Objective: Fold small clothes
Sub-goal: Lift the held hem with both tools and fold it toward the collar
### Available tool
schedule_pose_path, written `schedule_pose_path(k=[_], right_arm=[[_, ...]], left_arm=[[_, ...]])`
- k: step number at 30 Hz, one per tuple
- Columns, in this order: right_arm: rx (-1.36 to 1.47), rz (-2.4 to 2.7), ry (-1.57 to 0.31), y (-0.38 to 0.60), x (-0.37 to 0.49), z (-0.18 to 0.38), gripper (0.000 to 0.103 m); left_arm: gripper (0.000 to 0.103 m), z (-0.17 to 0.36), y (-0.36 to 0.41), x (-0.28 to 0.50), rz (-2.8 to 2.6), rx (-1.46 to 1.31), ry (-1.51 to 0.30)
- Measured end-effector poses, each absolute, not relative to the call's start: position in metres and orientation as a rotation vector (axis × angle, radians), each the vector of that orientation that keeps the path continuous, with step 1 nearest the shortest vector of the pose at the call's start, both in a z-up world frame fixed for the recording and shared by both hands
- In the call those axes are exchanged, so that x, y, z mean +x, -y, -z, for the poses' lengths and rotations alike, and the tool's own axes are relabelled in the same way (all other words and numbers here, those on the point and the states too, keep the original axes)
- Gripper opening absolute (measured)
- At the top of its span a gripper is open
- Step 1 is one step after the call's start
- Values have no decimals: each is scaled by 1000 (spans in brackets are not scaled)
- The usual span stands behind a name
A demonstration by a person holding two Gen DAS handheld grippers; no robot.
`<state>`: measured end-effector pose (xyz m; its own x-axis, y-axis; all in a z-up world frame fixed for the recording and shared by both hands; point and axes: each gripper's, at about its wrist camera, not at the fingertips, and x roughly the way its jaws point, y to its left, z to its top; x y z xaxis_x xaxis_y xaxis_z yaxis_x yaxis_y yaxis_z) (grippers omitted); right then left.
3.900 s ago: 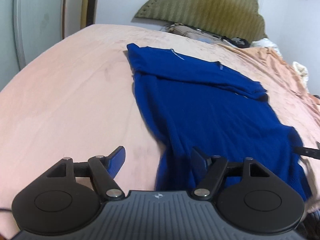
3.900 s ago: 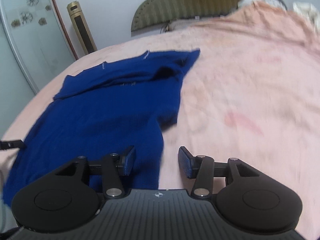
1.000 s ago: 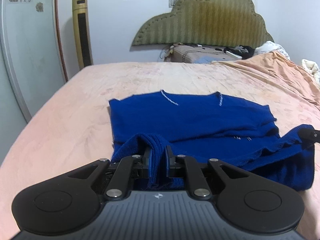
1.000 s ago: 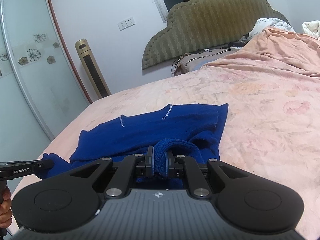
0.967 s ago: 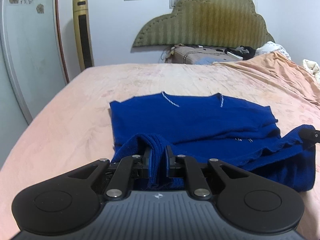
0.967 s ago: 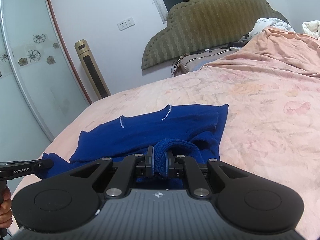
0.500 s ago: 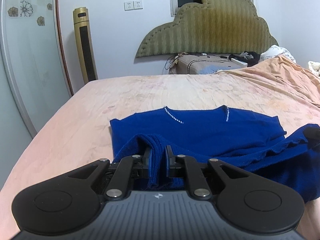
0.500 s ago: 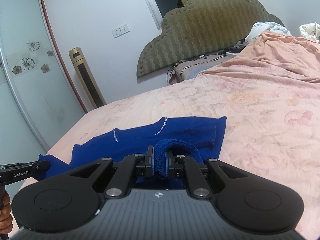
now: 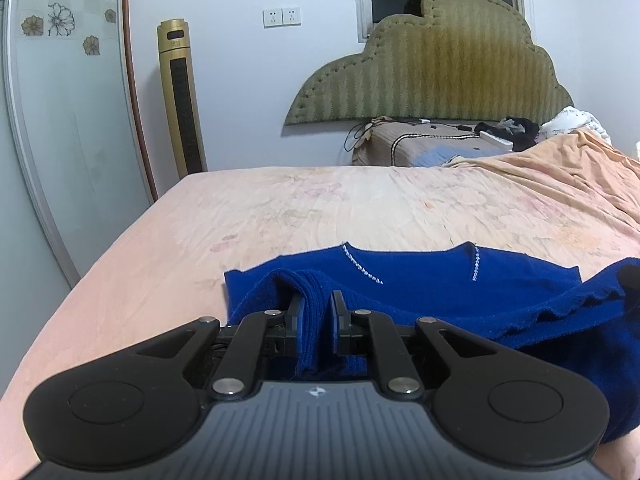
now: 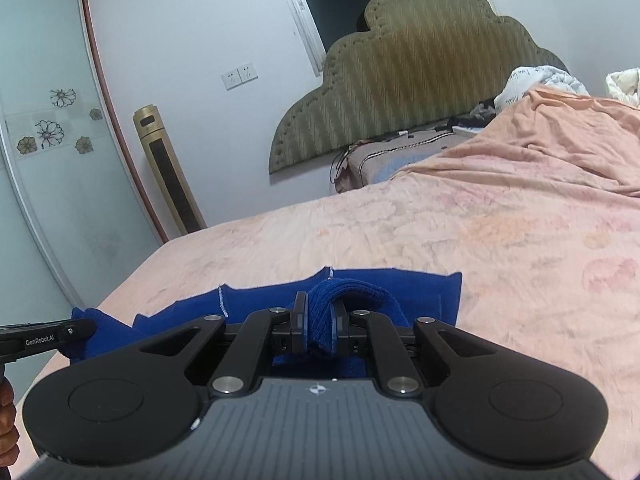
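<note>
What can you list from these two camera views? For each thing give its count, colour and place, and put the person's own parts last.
Knitted blue sweater: one, blue, on the bed, near edge lifted.
Peach bedsheet: one, peach, covering the bed.
Olive padded headboard: one, olive, against the far wall.
Gold tower fan: one, gold, by the wall.
White wall sockets: two, white, on the wall.
Left gripper: one, black, fingers shut on sweater.
Right gripper: one, black, fingers shut on sweater.
Hand: one, right view's left edge.
</note>
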<state>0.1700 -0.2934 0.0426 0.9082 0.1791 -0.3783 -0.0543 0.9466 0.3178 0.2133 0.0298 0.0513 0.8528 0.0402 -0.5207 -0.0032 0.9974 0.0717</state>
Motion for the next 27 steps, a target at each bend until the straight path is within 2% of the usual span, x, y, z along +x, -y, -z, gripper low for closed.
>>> schedule_pose_path(k=[16, 27], right_arm=[[281, -88, -421, 287, 210, -35, 14], [296, -76, -488, 291, 267, -17, 14]], left_arm=[[12, -45, -28, 254, -36, 121, -540], [12, -18, -23, 319, -44, 138, -626]])
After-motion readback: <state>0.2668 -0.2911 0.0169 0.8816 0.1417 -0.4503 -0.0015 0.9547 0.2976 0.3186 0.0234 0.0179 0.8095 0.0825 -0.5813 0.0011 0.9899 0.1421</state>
